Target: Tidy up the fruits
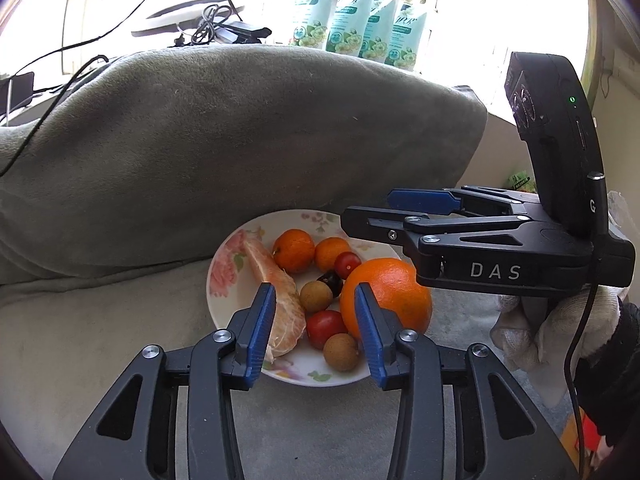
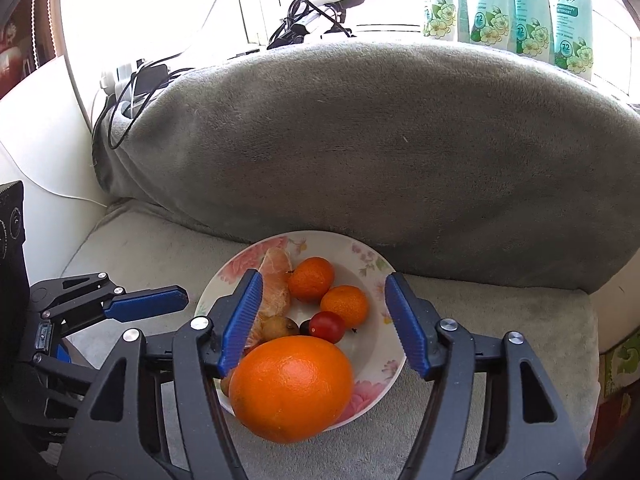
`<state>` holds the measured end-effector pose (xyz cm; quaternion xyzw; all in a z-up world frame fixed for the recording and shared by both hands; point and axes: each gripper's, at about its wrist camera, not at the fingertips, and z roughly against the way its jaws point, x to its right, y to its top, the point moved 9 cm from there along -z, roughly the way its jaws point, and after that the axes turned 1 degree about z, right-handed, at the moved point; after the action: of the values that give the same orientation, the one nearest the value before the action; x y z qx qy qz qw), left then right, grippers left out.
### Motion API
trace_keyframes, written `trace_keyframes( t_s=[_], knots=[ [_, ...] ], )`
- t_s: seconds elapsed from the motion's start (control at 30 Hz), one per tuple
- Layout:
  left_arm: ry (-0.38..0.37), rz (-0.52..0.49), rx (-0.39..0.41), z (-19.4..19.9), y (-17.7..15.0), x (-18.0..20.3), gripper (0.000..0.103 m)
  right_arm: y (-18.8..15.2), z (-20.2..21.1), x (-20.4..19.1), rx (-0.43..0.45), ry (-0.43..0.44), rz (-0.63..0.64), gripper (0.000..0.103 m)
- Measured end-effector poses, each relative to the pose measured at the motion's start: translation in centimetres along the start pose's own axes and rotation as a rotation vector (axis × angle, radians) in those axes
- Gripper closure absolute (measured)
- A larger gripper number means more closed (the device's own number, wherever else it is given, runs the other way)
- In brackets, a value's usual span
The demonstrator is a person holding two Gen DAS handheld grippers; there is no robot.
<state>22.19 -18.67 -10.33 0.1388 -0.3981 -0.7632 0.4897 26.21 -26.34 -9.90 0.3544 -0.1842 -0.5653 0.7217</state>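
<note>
A floral plate (image 1: 224, 276) (image 2: 372, 264) sits on the grey cushion and holds a large orange (image 1: 386, 294) (image 2: 290, 386), two small mandarins (image 1: 294, 250) (image 2: 311, 279), a peeled citrus segment (image 1: 280, 308) (image 2: 274, 288), cherry tomatoes (image 1: 326, 328) (image 2: 327, 326) and brown longans (image 1: 341, 352). My left gripper (image 1: 316, 332) is open and empty over the plate's near side. My right gripper (image 2: 324, 320) is open and empty above the plate; it also shows in the left wrist view (image 1: 376, 210). The large orange lies below its fingers.
A big grey blanket-covered cushion (image 1: 240, 148) (image 2: 380, 152) rises right behind the plate. Detergent pouches (image 2: 516, 8) and tangled cables (image 2: 304, 24) sit on the sill beyond. A gloved hand (image 1: 560, 328) holds the right gripper.
</note>
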Motion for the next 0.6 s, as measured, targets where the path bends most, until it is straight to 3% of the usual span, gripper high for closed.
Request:
trace_keyframes(
  t_s=[0.07, 0.13, 0.2, 0.33, 0.47, 0.6],
  knots=[
    [0.003, -0.001, 0.005, 0.5, -0.1, 0.0, 0.062, -0.1, 0.3, 0.0, 0.005, -0.004, -0.007, 0.035],
    [0.005, 0.000, 0.010, 0.9, -0.1, 0.0, 0.051, -0.2, 0.8, 0.0, 0.011, -0.006, -0.011, 0.030],
    [0.009, -0.001, 0.016, 1.4, -0.2, 0.1, 0.047, -0.4, 1.3, -0.1, 0.017, -0.013, -0.012, 0.019],
    [0.015, 0.010, 0.025, 2.3, -0.5, 0.2, 0.035, -0.7, 2.7, -0.2, 0.040, -0.019, -0.021, 0.017],
    [0.026, 0.024, 0.020, 3.0, -0.9, 0.3, 0.030, -1.1, 4.0, -0.4, 0.053, -0.047, -0.019, 0.008],
    [0.045, 0.025, 0.031, 4.2, -1.2, 0.5, 0.025, -1.5, 5.6, -0.5, 0.077, -0.077, -0.010, 0.007]
  ],
)
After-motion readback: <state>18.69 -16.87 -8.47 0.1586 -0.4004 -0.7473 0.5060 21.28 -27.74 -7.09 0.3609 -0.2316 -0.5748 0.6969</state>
